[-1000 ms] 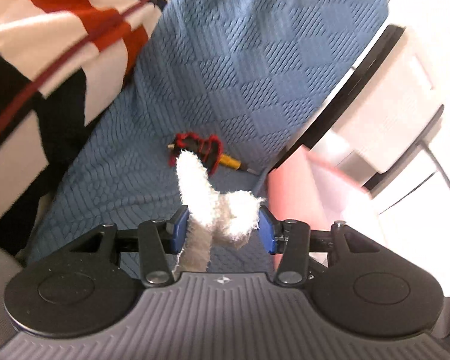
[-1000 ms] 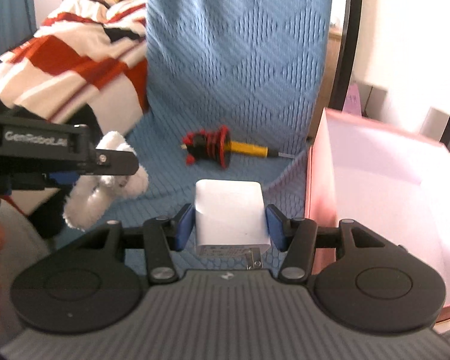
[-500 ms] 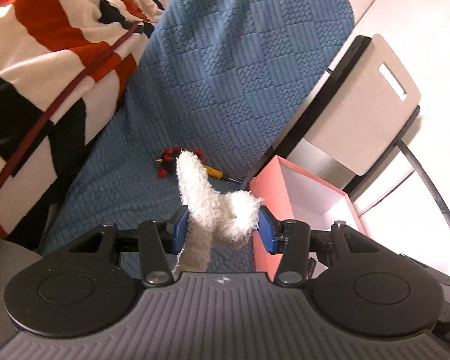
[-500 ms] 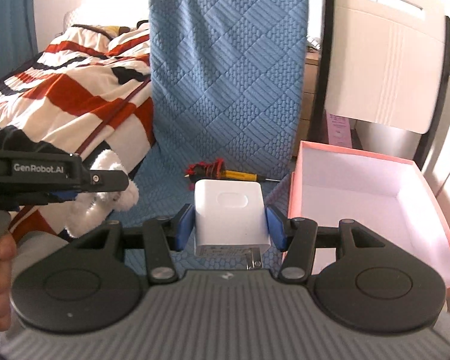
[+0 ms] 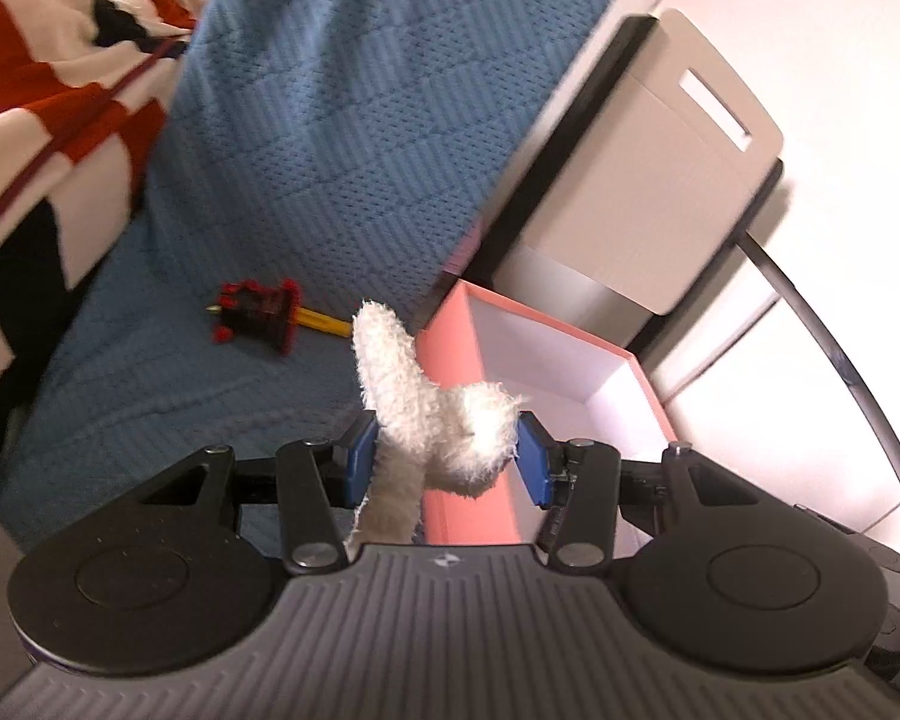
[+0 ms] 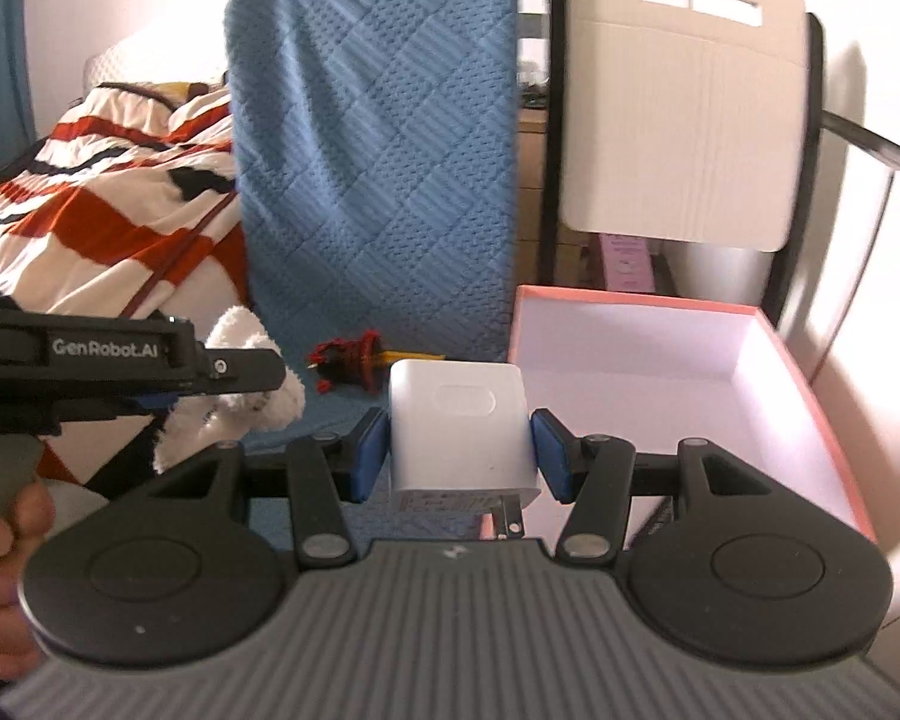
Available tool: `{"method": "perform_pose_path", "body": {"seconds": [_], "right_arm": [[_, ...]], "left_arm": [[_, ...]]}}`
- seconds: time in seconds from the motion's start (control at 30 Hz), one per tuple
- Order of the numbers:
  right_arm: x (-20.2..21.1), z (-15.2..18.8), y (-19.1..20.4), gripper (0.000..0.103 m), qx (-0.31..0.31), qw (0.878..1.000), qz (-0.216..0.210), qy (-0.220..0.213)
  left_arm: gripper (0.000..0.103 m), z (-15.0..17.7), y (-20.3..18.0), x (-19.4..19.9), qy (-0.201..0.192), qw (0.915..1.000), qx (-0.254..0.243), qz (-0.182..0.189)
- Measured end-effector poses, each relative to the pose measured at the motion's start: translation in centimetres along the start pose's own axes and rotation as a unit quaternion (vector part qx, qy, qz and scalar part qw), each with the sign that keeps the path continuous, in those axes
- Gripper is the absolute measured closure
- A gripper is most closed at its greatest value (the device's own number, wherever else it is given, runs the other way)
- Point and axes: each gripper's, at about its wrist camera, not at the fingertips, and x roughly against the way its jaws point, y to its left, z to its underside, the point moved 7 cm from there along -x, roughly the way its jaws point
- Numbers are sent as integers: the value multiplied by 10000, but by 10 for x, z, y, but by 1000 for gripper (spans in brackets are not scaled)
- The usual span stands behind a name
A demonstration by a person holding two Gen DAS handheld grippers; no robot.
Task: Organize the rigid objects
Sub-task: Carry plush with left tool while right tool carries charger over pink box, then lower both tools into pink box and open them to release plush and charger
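White charger block (image 6: 461,427) is sitting pinched in the right gripper (image 6: 461,450), with the pink open box (image 6: 810,360) lying just right and beyond, while the left gripper (image 5: 444,456), pinching a fluffy plush toy (image 5: 426,408), is hanging left of the box wall.

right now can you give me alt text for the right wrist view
The right gripper clamps a white charger, with the open pink box just ahead on its right. At left, the left gripper holds a white plush toy over a blue cushion.
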Motion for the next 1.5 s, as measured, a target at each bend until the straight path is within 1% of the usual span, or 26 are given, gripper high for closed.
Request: {"method": "perform_pose_path", "body": {"seconds": [0.17, 0.3, 0.47, 0.73, 0.97, 1.1, 1.23, 1.4, 1.47, 1.5], "right_arm": [[8, 0, -31, 48, -136, 9997, 222, -37], [7, 3, -58, 48, -214, 9988, 427, 41], [-2, 8, -81, 48, -340, 9977, 572, 121], [-31, 20, -108, 48, -539, 9962, 565, 374], [-66, 31, -128, 48, -693, 9936, 584, 675], [-86, 40, -141, 48, -932, 9900, 586, 881], [-102, 48, -149, 48, -1034, 9873, 622, 1034], [-113, 54, -153, 48, -1119, 9854, 565, 1154], [-114, 53, -153, 47, -1165, 9852, 523, 1143], [-114, 54, -154, 47, -1186, 9847, 530, 1162]], "left_arm": [[49, 3, -33, -21, 99, 9996, -187, 178], [49, 8, -59, -41, 219, 9986, -309, 372], [49, 18, -78, -69, 428, 9971, -457, 433], [49, 22, -82, -118, 768, 9957, -430, 297], [49, 28, -82, -159, 1094, 9930, -379, 252], [49, 32, -79, -180, 1260, 9912, -357, 189], [49, 34, -76, -194, 1385, 9898, -289, 198], [49, 37, -75, -200, 1444, 9891, -225, 189], [47, 37, -75, -200, 1470, 9887, -246, 148], [45, 37, -75, -200, 1478, 9886, -247, 133]]}}
